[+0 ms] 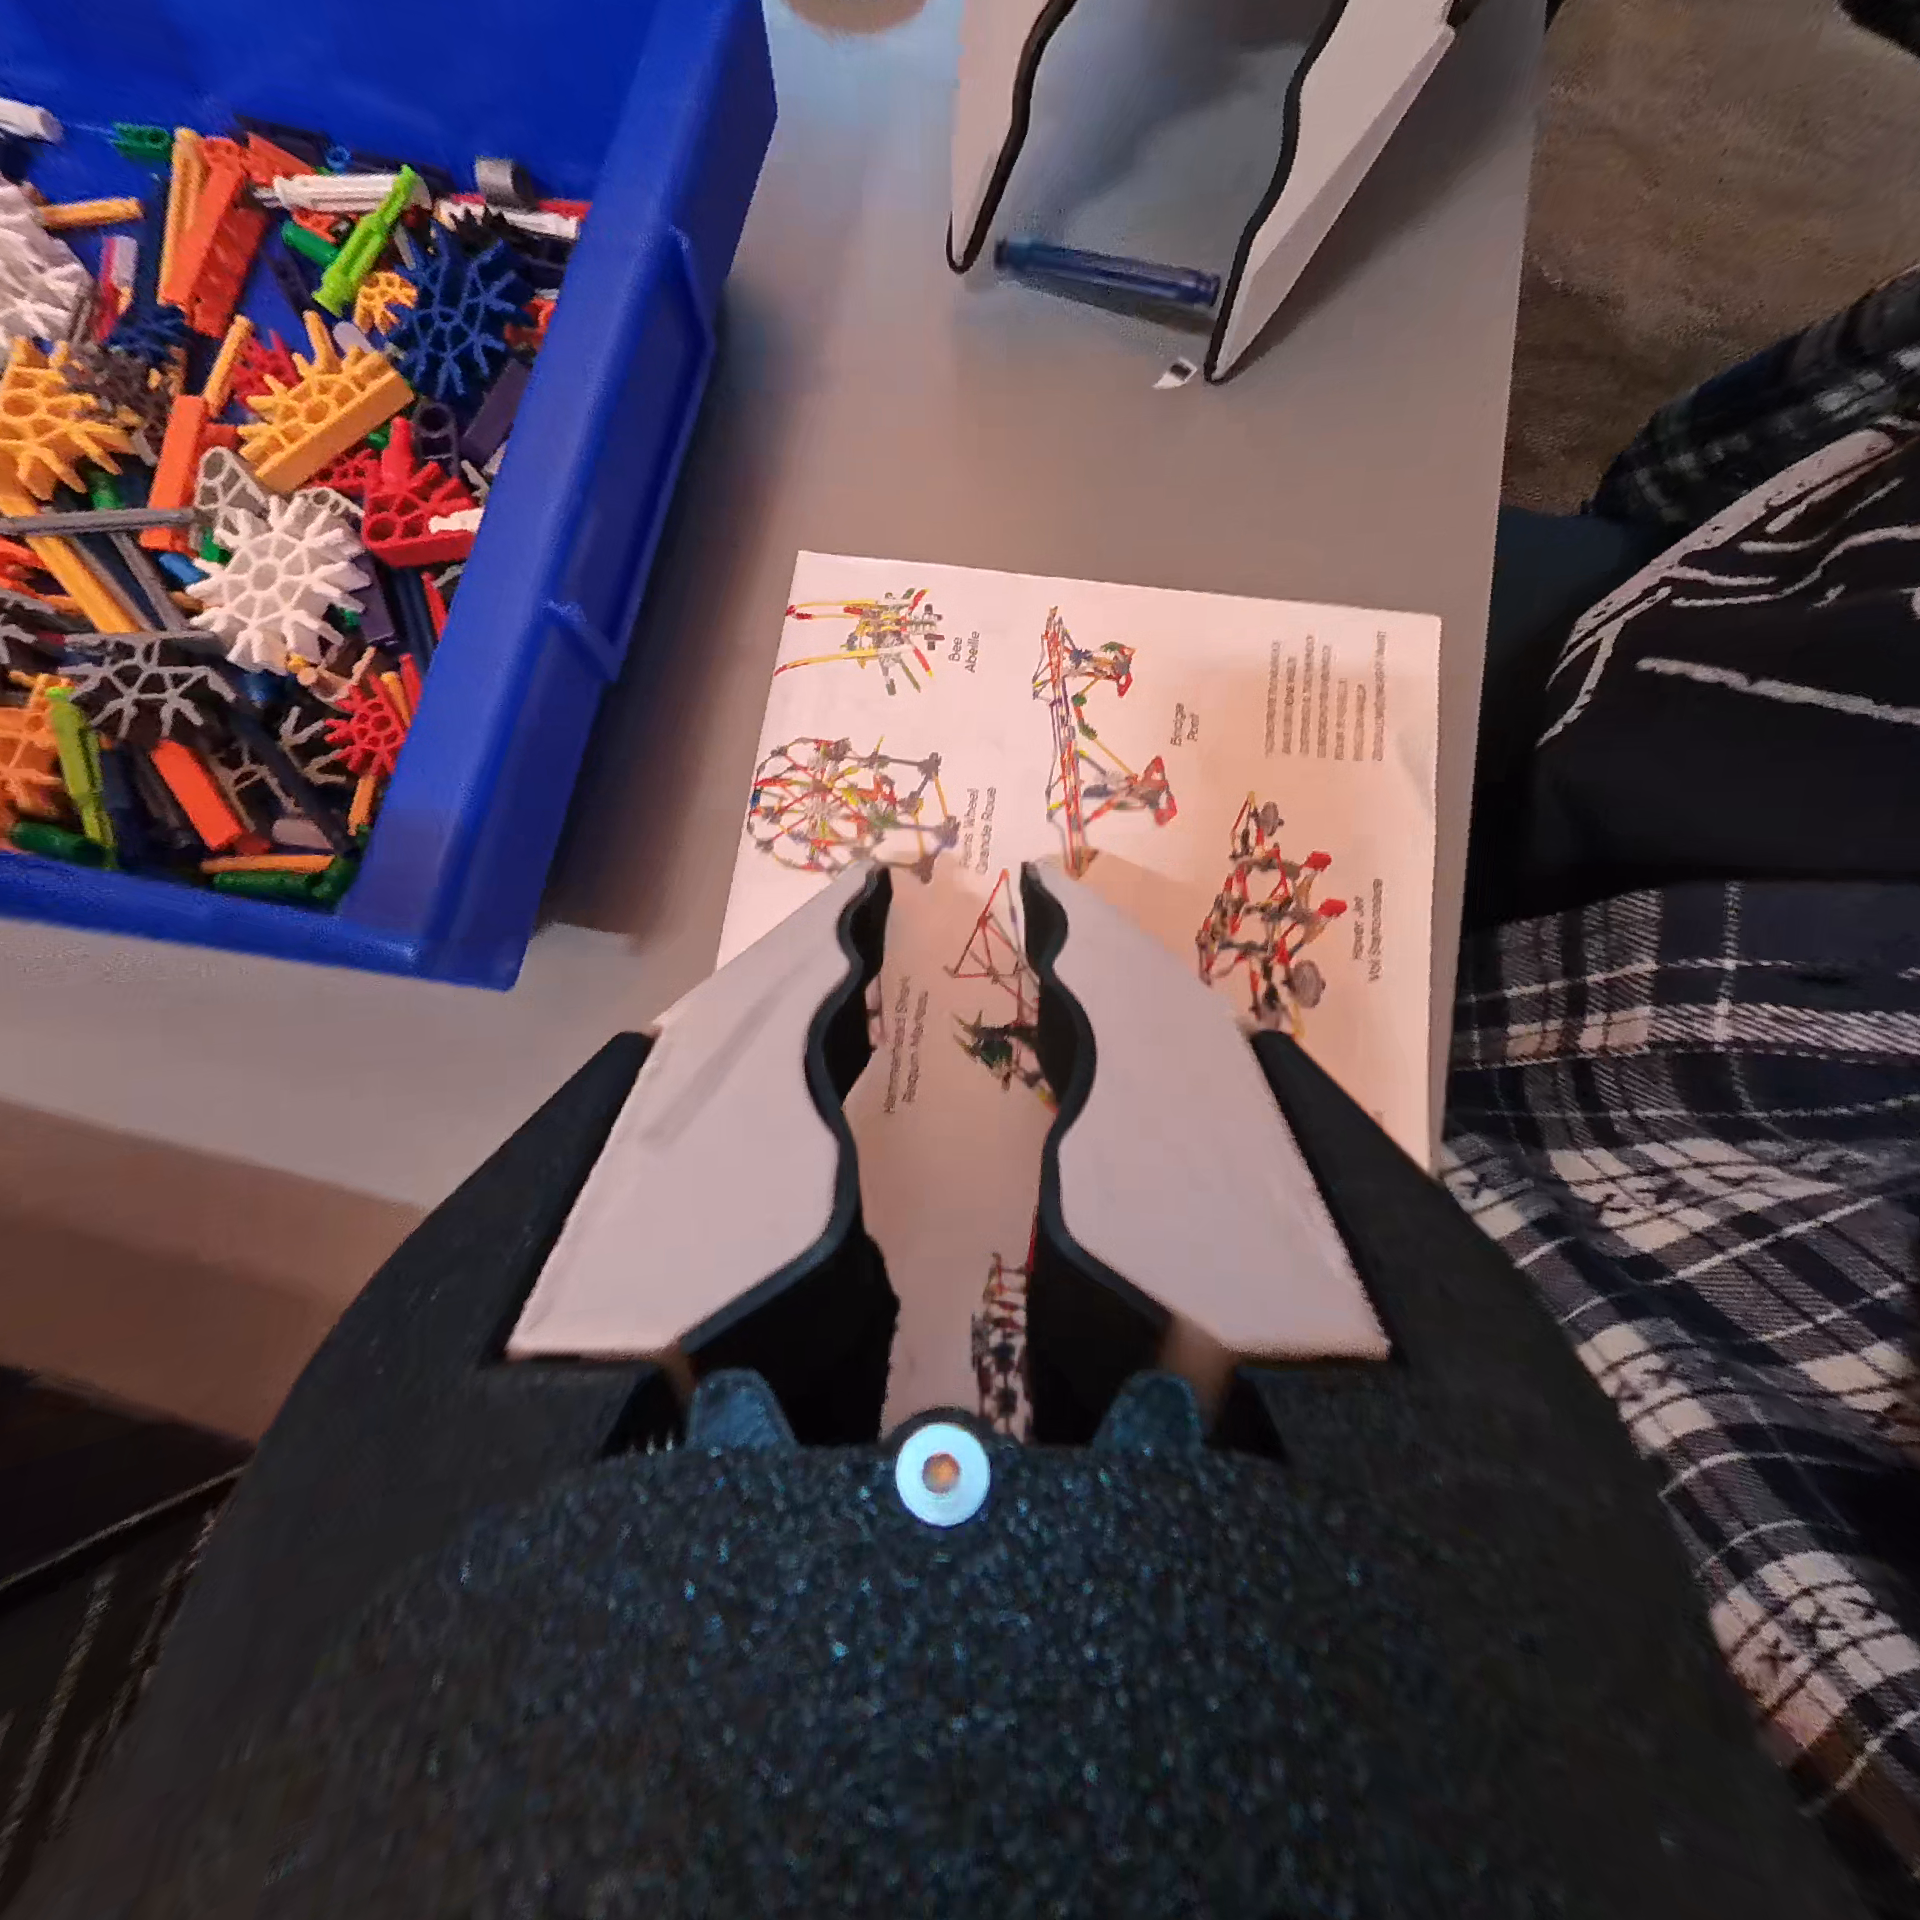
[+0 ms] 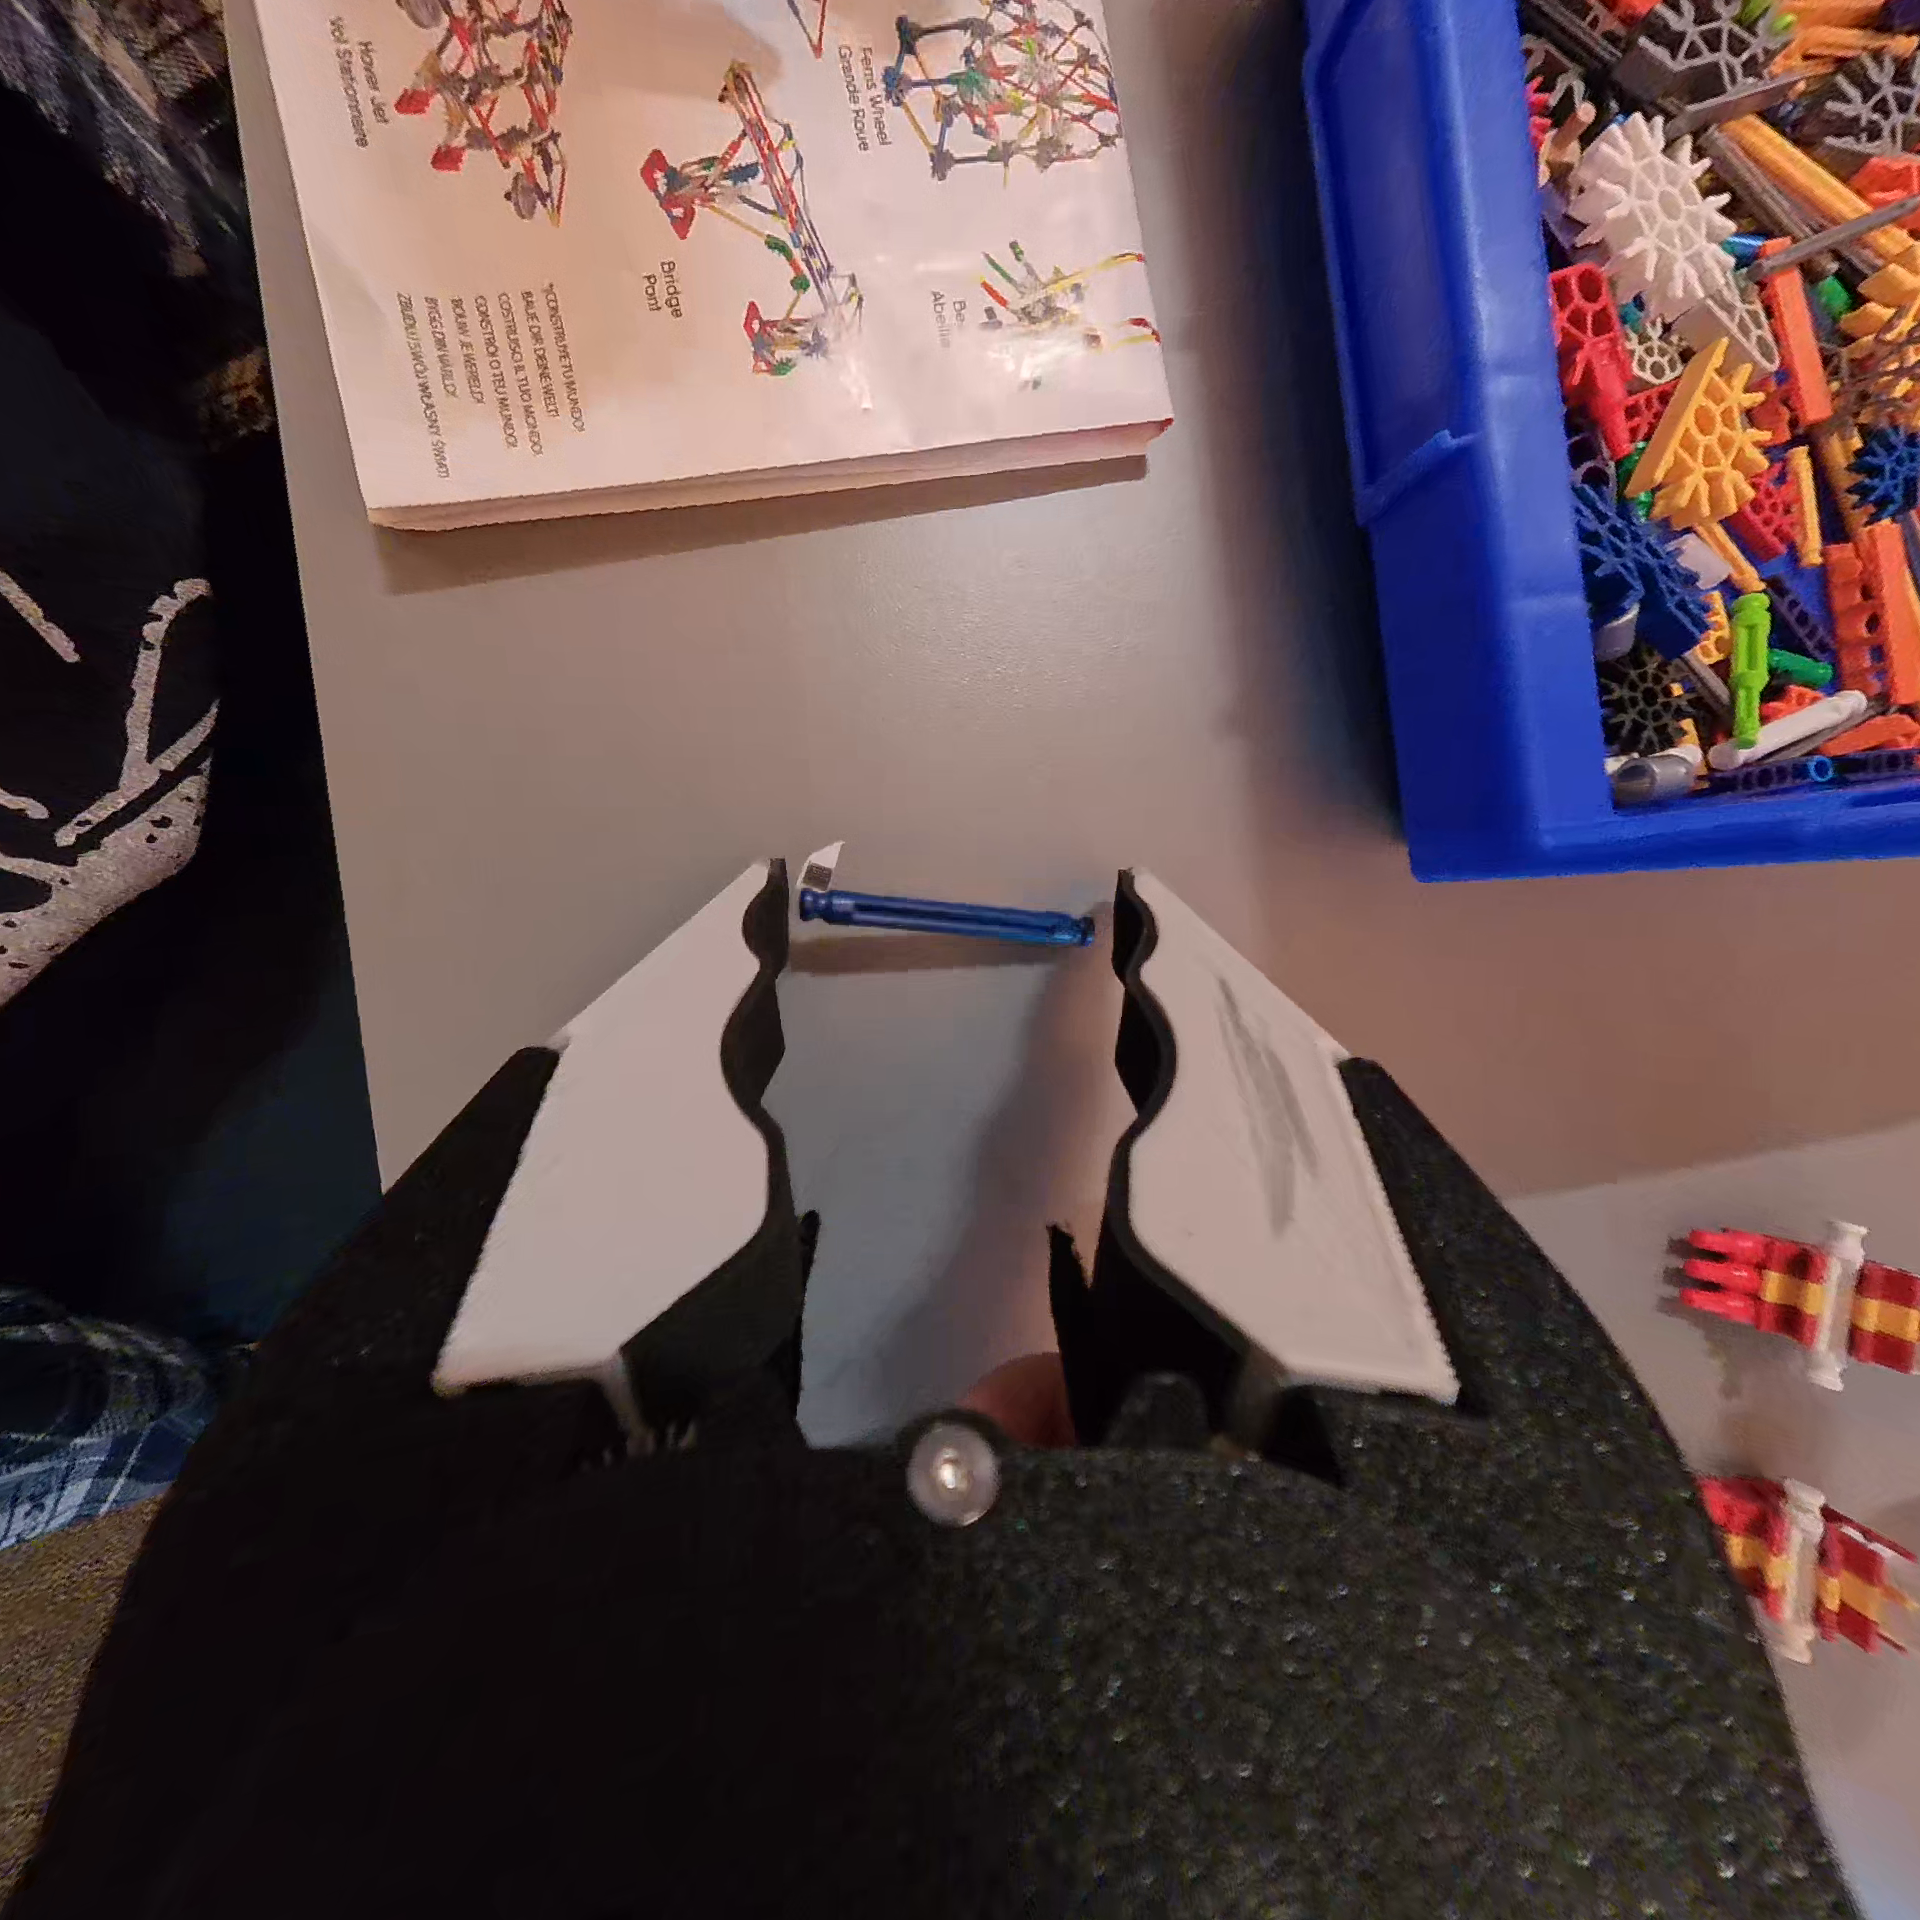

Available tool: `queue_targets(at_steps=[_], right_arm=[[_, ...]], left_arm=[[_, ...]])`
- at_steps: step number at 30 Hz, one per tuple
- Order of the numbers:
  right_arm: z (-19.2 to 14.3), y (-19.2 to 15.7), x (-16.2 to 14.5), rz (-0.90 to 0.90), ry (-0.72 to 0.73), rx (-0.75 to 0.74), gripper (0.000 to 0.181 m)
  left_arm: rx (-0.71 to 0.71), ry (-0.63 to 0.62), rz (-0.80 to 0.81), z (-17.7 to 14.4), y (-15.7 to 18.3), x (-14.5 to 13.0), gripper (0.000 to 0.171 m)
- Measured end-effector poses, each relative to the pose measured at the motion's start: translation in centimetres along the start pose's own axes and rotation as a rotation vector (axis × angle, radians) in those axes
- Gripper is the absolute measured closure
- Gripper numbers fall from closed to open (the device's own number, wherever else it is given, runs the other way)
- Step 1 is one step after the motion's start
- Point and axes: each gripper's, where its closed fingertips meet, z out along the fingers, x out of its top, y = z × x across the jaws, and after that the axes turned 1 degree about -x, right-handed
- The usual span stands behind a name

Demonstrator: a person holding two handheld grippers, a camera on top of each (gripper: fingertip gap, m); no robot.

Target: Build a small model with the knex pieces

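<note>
Right gripper [image 2: 945,883]: your jaws stand wide apart and hold nothing; their tips straddle the blue rod, one tip just beside each end.
Blue rod [image 2: 945,920]: it lies flat on the grey table [image 2: 727,707], crosswise between your right fingertips. It looks like thin, stiff plastic, light and likely to roll or skid; its mid-length looks the steadiest place to pinch.
Left gripper [image 1: 954,873]: your jaws are parted by a narrow gap, empty, hovering over the instruction booklet [image 1: 1299,727].
White scrap [image 2: 821,868]: a small bit lies touching or just beside the rod's end by the right gripper's left fingertip.
Blue bin [image 2: 1455,520]: full of mixed construction pieces, well apart from the rod.
Red-and-yellow assemblies [image 2: 1797,1309]: two sit at the right edge, clear of your jaws.
</note>
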Motion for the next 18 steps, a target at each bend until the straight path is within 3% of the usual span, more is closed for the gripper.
queue_targets(at_steps=[10,18], right_arm=[[-1.3,0.6,0.6,0.055,0.075,-0.029,0.115],[-1.7,1.1,-1.7,0.122,0.020,-0.046,0.118]], left_arm=[[0.019,0.059,0.029,-1.4,-0.6,-0.1,0.147],[0.008,0.071,0.047,-1.6,-0.8,-0.5,0.147]])
